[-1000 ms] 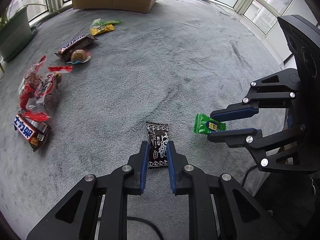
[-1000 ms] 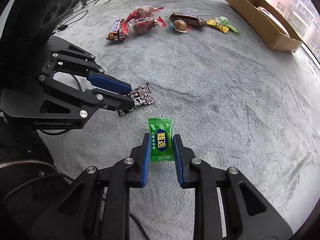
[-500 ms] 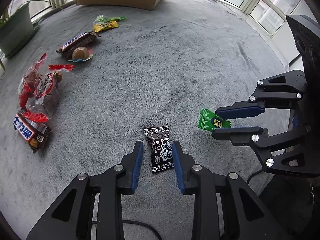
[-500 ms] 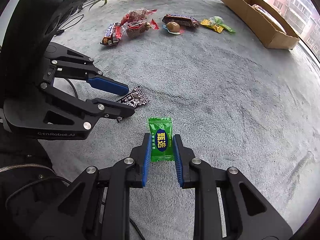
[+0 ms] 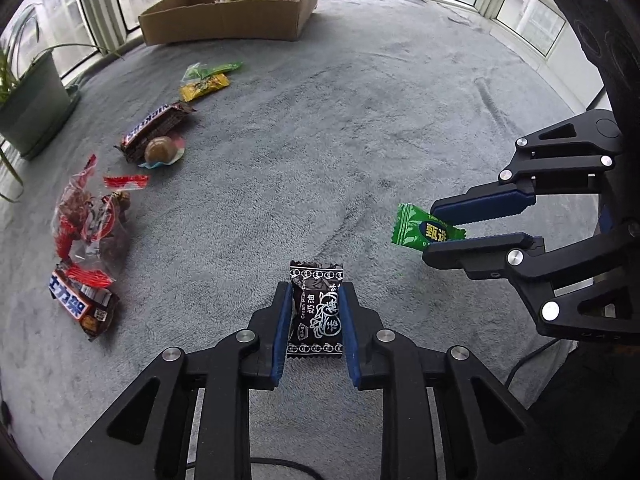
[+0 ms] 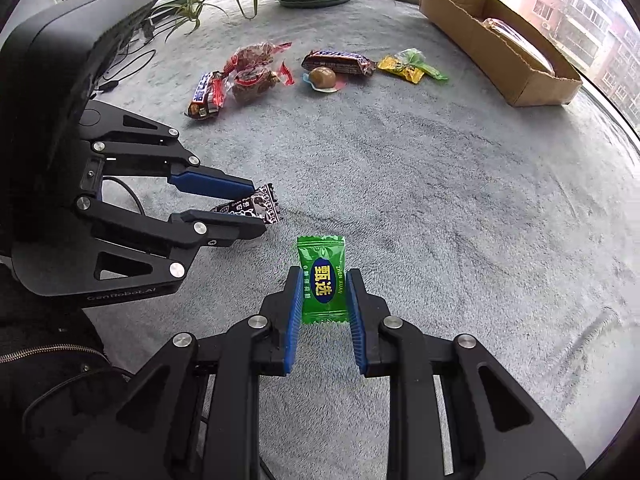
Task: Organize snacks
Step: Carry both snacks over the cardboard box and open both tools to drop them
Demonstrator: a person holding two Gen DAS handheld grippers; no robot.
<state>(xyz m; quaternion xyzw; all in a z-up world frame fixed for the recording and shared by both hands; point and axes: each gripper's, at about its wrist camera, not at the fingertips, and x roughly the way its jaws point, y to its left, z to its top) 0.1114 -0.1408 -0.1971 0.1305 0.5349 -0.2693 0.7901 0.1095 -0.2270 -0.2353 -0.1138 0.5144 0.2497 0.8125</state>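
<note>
Two wrist-cam fisheye views over a grey plush blanket (image 5: pixel 360 128). Left-wrist view: left gripper (image 5: pixel 315 312) at bottom centre, blue pads clamped on a black candy packet (image 5: pixel 317 312); packet's long axis runs straight out along the fingers, its far end sticking past the tips. At right of the same frame, right gripper (image 5: pixel 452 228) comes in from the side, pinching a green candy packet (image 5: pixel 424 230) w/ most of the wrapper poking out toward frame centre. Right-wrist view: the green packet stands upright between the blue pads at lower centre, label facing the lens; left gripper w/ the black packet sits at centre left.

Cardboard box (image 5: pixel 224 30) at top centre of left view, upper right of right view; already holds something, too small to tell what. Both packets are well apart from it; box lies ahead along the left fingers but off to the right of the right ones. Judging by that, both hands need a long forward carry; neither looks clearly nearer.

Other snacks in a row along the left edge: Snickers bar (image 5: pixel 156 128), yellow-green packet (image 5: pixel 206 82), round brown sweet (image 5: pixel 160 150), red-wrapped pieces (image 5: pixel 92 216). Potted plant (image 5: pixel 28 104) at far left.
</note>
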